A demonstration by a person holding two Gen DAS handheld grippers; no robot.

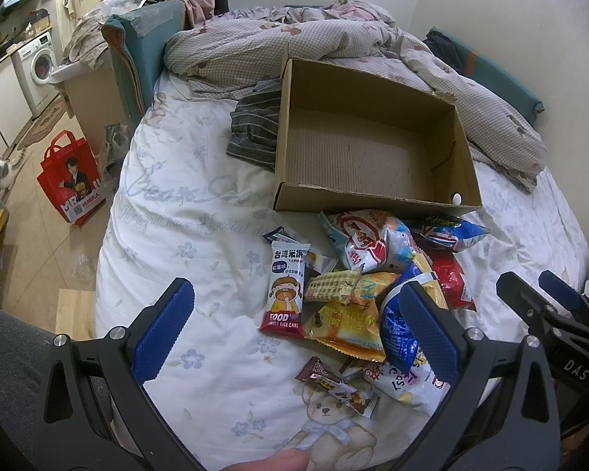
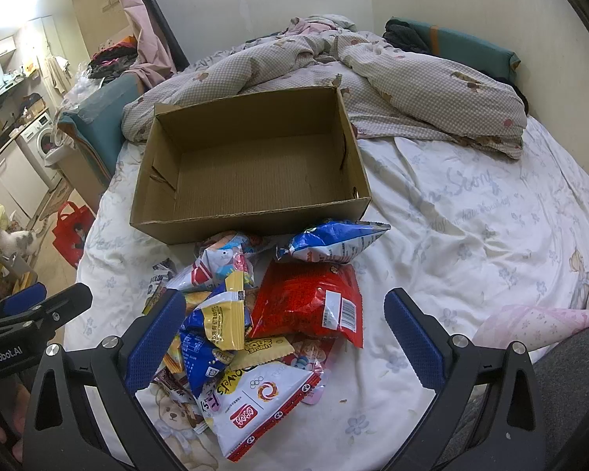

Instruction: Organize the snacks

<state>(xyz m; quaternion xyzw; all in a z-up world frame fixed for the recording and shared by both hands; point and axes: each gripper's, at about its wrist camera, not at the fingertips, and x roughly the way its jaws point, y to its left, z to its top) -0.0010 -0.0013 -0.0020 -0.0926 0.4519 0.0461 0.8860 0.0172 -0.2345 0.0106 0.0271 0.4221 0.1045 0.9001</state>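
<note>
while the box (image 2: 251,180) sat empty on the bed (image 2: 471,235), the snacks (image 2: 267,314) lay heaped just in front of its near wall, none inside yet. left tongs (image 1: 294,327) stood wide, hovering over the left edge of the heap, holding nothing; the rice cake pack (image 1: 286,288) lay between its pads, not touched. right tongs (image 2: 284,337) also wide and empty, hanging over the red bag (image 2: 310,306), with the yellow bag (image 2: 227,322) near its left pad.

judgement: task barely started; step in hand looked like a first pick from the heap. advice noted: take top or outlying packs first. the rice cake pack lay flat and apart from the others, an easy grab by its long edges. the red bag sat on top, puffed with air, likely slippery; pinch a sealed end seam rather than the belly, so as not to crush the contents. the blue bag (image 2: 333,241) leaned against the box wall; lift clear of the rim before dropping. keep the two tongs apart over the heap, one working each side.
</note>
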